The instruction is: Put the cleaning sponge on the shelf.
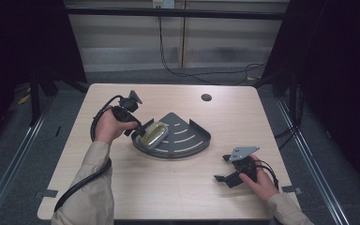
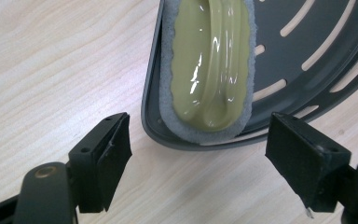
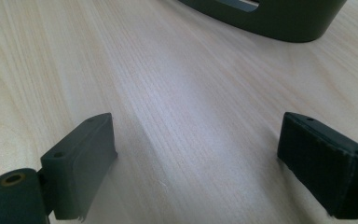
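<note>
Sponge (image 2: 209,70) at rack (image 2: 307,60) edge, left gripper (image 2: 198,158) jaws wide, empty — advance straight, straddle sponge sides, close gently. Right gripper (image 3: 196,163) wide, empty, over tabletop (image 3: 168,93).

We see a desk (image 1: 122,187) of pale wood-grain laminate, smooth and faintly sheened. On it, the slotted corner tray (image 2: 317,60) looks like dark grey matt painted metal. In that tray, the sponge (image 2: 205,70) has a glossy olive plastic top over a rough grey foam rim. The left tool (image 2: 198,154) wears matt black rubbery pads (image 2: 114,154).
</note>
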A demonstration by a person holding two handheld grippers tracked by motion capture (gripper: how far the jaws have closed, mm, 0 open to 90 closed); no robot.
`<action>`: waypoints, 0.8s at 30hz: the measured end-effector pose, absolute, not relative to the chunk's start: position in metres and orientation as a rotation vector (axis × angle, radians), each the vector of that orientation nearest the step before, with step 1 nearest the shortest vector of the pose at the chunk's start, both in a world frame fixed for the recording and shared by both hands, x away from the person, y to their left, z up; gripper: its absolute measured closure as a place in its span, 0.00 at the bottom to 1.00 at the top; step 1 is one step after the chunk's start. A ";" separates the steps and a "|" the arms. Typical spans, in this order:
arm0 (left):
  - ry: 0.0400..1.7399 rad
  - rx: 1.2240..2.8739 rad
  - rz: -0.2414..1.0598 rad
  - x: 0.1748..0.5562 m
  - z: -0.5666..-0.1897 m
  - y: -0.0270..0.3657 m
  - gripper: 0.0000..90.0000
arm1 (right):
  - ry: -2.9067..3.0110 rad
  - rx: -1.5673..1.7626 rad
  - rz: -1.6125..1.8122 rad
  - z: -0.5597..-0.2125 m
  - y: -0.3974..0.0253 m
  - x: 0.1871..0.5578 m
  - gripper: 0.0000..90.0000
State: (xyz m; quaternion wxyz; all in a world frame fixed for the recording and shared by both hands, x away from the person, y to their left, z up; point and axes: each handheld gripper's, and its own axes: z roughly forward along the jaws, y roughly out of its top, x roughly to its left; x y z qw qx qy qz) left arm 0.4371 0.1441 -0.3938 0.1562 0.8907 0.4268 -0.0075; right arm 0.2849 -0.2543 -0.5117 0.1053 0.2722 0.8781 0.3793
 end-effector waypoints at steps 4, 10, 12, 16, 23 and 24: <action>1.227 2.545 -0.021 0.432 -0.394 0.149 0.24 | 2.588 0.802 1.118 -0.512 -0.254 0.285 0.12; 1.216 2.529 -0.006 0.421 -0.398 0.163 0.24 | 2.592 0.808 1.118 -0.512 -0.254 0.285 0.12; 1.220 2.518 -0.006 0.418 -0.399 0.167 0.24 | 2.593 0.806 1.120 -0.512 -0.254 0.285 0.12; 1.218 2.501 -0.002 0.413 -0.402 0.174 0.24 | 2.594 0.803 1.119 -0.512 -0.254 0.285 0.12; 1.226 2.482 -0.020 0.405 -0.411 0.185 0.24 | 2.594 0.802 1.119 -0.512 -0.254 0.285 0.12; 1.232 2.471 -0.022 0.404 -0.413 0.186 0.24 | 2.594 0.803 1.119 -0.512 -0.254 0.285 0.12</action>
